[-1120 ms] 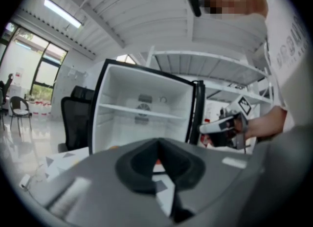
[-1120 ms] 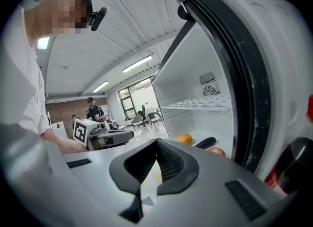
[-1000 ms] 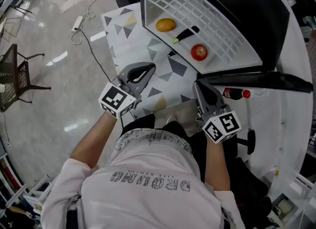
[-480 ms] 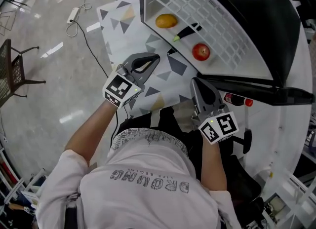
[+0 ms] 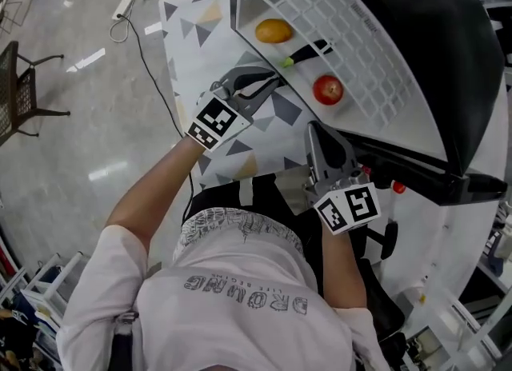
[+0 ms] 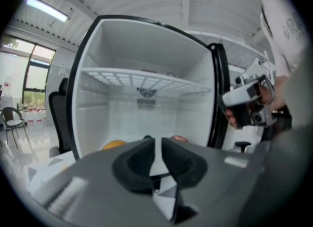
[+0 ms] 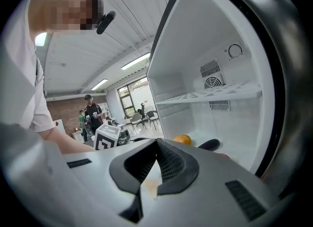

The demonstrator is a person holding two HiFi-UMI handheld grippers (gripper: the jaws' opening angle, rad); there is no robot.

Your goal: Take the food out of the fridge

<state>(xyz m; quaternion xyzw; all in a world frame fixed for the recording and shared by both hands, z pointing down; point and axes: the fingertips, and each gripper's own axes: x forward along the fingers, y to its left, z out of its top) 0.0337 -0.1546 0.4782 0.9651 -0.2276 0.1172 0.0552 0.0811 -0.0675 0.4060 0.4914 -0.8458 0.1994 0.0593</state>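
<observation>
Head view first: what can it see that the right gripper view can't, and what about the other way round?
Only the head view shows the power strip with its cable on the floor. Only the right gripper view shows the round fan vent on the back wall of the fridge, and people standing far across the room. Both views show the orange inside the open fridge, with a dark long item next to it.

I'm looking down at a glossy grey floor (image 5: pixel 72 145), a black chair (image 5: pixel 22 99) standing at left (windows (image 6: pixel 35 77) glowing beyond).
</observation>
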